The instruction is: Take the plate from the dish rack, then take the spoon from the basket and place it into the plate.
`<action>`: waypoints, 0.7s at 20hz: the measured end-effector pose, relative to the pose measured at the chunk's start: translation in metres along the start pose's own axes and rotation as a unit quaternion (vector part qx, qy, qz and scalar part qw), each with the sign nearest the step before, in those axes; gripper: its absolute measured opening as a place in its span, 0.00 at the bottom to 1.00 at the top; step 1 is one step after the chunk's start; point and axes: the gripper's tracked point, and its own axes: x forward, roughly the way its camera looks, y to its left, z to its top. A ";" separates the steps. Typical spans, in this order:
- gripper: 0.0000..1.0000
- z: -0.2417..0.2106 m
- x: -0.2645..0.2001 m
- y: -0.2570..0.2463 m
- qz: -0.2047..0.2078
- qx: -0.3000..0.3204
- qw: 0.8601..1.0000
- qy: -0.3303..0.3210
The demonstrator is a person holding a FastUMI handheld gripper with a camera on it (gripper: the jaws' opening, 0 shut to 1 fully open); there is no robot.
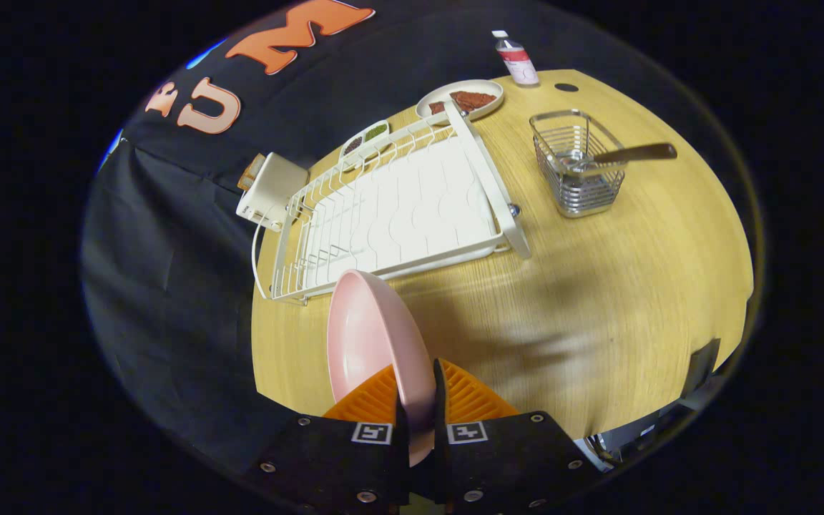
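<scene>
Gripper view: jaws of the gripper (420,400) clamped narrow on the rim of the pink plate (369,336), held on edge, tilted, its long axis running ahead and slightly left of the jaws, above the bare worktop (598,300) with the emptied dish rack (398,207) just beyond. Spoon (623,154) well ahead and to the right, bowl down in the wire basket (580,175), handle leaning out over the rim, pointing right. Likely next: laying the plate flat on the open worktop right of the jaws, on the basket's side.
</scene>
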 end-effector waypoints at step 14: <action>0.25 -0.018 0.047 -0.049 -0.057 -0.053 0.997 -0.006</action>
